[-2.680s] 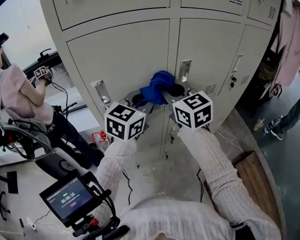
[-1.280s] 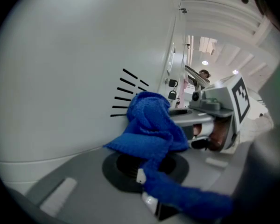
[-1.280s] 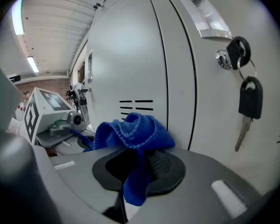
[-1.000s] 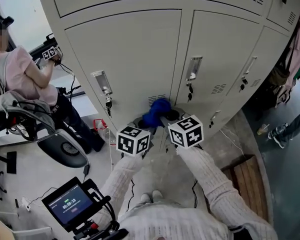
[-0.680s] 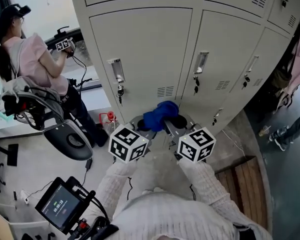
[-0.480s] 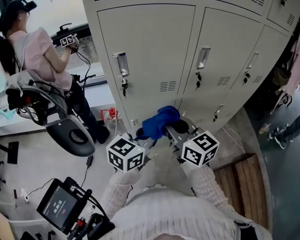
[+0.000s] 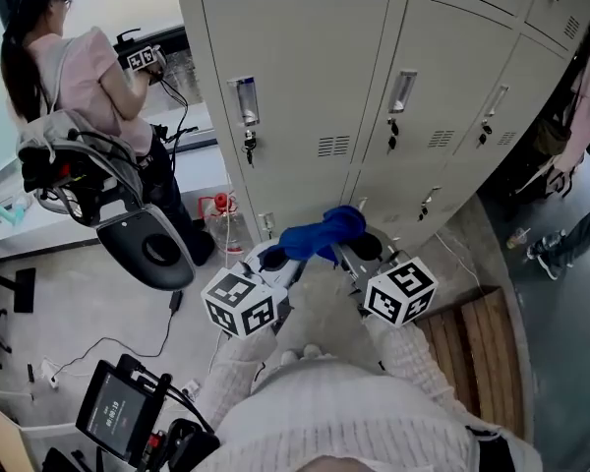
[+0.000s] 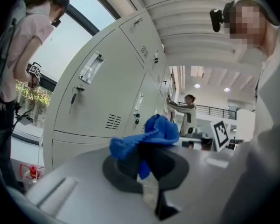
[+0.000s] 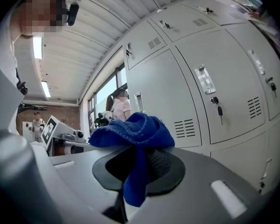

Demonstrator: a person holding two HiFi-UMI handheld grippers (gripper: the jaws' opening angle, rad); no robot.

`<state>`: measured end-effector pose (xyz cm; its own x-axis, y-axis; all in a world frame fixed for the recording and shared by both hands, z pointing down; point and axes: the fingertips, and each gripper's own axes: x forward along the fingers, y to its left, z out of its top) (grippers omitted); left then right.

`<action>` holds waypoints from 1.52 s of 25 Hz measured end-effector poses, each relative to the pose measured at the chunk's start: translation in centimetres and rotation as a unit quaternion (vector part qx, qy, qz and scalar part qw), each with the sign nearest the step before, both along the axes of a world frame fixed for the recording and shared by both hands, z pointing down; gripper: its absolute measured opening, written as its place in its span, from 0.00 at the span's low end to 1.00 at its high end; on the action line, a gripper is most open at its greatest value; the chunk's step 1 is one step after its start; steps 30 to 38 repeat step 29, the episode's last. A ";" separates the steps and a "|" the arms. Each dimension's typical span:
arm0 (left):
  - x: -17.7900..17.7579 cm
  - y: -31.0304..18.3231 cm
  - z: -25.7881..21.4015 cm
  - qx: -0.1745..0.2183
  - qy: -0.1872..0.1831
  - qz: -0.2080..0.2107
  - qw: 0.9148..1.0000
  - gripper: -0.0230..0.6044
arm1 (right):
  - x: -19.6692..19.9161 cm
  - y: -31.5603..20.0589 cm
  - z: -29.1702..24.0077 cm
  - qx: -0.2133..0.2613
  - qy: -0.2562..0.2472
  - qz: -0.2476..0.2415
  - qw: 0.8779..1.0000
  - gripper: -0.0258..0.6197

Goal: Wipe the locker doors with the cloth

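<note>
Both grippers are held low in front of the grey locker bank (image 7: 305, 77), side by side, with their marker cubes towards the person.

The left gripper (image 7: 272, 258) has its jaws closed on one end of the blue cloth (image 7: 320, 236). The left gripper view shows the fabric bunched above the dark pads and pinched between them. The right gripper (image 7: 360, 248) is clamped on the other end of the same cloth, with a fold hanging down between its jaws. The cloth spans the two grippers just in front of the lowest locker doors and is not pressed against them.

A key (image 7: 248, 147) hangs in the lock of the left-hand door. Left of the locker bank stands a person in a pink top (image 7: 79, 67), with a chair (image 7: 143, 249) beside them.
</note>
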<state>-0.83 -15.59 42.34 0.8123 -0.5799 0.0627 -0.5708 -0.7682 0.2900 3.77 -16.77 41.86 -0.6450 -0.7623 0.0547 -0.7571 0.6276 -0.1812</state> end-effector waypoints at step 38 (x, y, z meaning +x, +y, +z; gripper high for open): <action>-1.5 0.7 1.7 -0.023 -0.003 -0.013 1.000 0.04 | 4.0 -0.8 -0.9 0.027 0.015 0.045 0.999 0.11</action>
